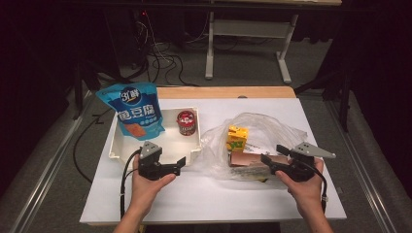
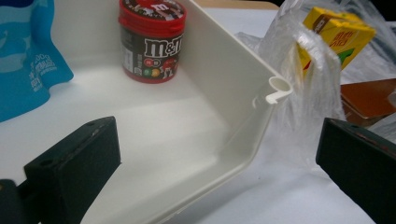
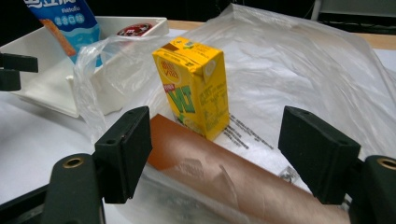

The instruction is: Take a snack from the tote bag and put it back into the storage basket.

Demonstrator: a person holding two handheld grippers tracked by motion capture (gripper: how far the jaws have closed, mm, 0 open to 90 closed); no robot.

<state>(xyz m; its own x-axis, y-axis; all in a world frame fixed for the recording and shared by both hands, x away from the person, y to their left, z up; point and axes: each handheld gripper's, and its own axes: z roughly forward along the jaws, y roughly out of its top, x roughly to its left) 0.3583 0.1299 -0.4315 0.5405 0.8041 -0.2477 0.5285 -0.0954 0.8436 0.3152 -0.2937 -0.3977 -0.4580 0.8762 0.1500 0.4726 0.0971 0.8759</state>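
Note:
A white tray [image 1: 115, 145] [image 2: 233, 70] holds a blue snack pouch [image 1: 133, 109] [image 2: 23, 60] and a red-lidded M&M's jar [image 1: 186, 122] [image 2: 152, 42]. To its right lies a clear plastic bag [image 1: 272, 128] [image 3: 303, 60]. In the bag stands a yellow juice box [image 1: 237, 138] [image 3: 198, 86], upright behind a flat brown packet [image 1: 248, 160] [image 3: 219, 177]. My left gripper [image 1: 177, 167] [image 2: 217, 140] is open, its jaws straddling the tray's front right corner. My right gripper [image 1: 273, 154] [image 3: 219, 140] is open, low over the brown packet and facing the juice box.
The white table sheet [image 1: 204, 194] has free room in front of both hands. A wooden edge [image 1: 223, 92] runs along the back. Beyond it are floor cables [image 1: 165, 58] and a metal desk frame [image 1: 210, 43]. The bag's handle loop [image 2: 308, 93] hangs beside the tray corner.

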